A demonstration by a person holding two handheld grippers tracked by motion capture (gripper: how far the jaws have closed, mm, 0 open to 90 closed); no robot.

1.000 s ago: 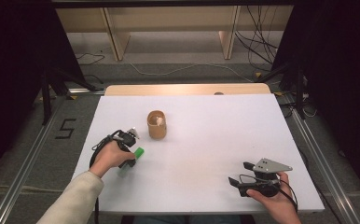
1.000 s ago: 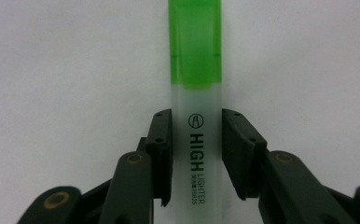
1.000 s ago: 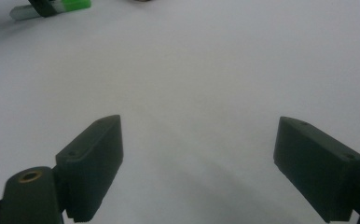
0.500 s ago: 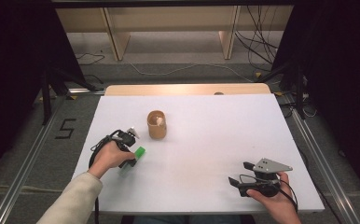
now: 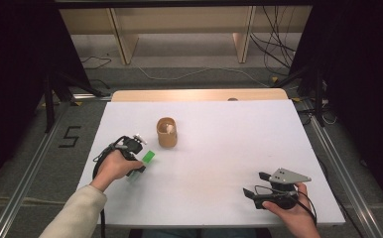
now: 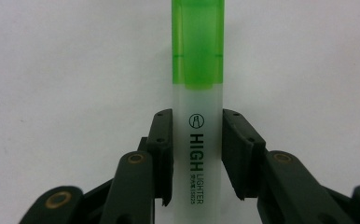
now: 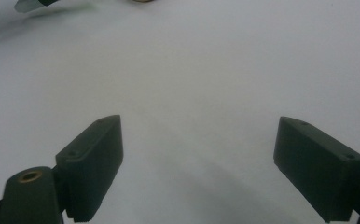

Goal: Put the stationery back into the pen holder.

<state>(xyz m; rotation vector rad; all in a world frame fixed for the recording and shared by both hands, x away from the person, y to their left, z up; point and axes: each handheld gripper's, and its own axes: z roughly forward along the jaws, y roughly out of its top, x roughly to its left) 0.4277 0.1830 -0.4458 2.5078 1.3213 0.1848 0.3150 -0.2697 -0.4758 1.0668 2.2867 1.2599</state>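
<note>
Left tool (image 6: pixel 197 154) grips frosted, green-capped highlighter (image 6: pixel 197 93).

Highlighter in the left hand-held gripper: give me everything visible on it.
The highlighter has a frosted, translucent plastic barrel printed "HIGH LIGHTER" in black with a small round logo, and a bright green translucent cap, still on. The left hand-held gripper clamps the barrel on both sides, cap pointing away. In the high view it sits above the white table, near the wooden cup.
</note>
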